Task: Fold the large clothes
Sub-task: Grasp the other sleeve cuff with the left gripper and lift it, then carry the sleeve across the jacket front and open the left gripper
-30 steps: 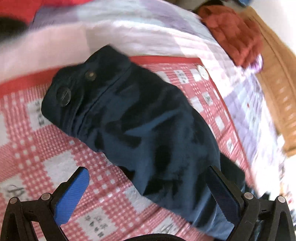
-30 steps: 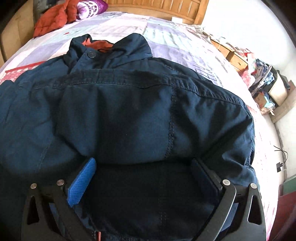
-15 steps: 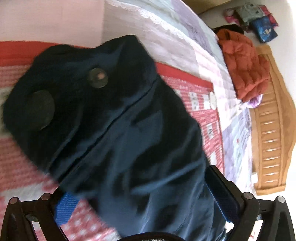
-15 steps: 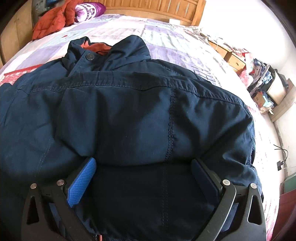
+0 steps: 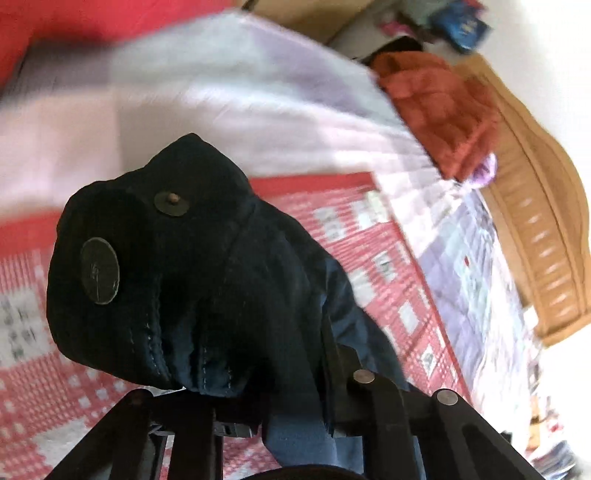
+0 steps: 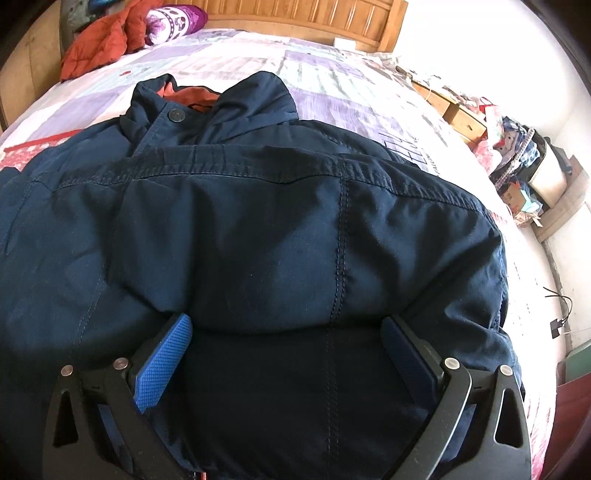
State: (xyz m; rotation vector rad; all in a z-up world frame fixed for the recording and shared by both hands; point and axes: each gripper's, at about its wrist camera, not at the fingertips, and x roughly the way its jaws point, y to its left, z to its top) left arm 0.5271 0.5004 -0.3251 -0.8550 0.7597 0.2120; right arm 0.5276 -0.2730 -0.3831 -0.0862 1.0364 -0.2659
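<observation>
my left gripper (image 5: 251, 398) has its jaws closed on the cuff (image 5: 155, 280) of the sleeve of the dark blue jacket (image 6: 280, 236), and the cuff with its two snap buttons stands up in front of the camera, over the red checked blanket (image 5: 33, 384) of the bed. my right gripper (image 6: 284, 354) is low over the jacket body with its jaws wide apart, holding nothing; the jacket lies in the middle of the bed, its collar (image 6: 207, 103) toward the wooden headboard (image 6: 303, 14).

to do this fold well, i think i should carry the sleeve flat across the body and keep the right gripper pressing the cloth so it does not slide.

the left fingers are hidden under the cloth, so i cannot tell how deep the grip is. the left view is blurred, and the lower hem is cut off in the right view.
</observation>
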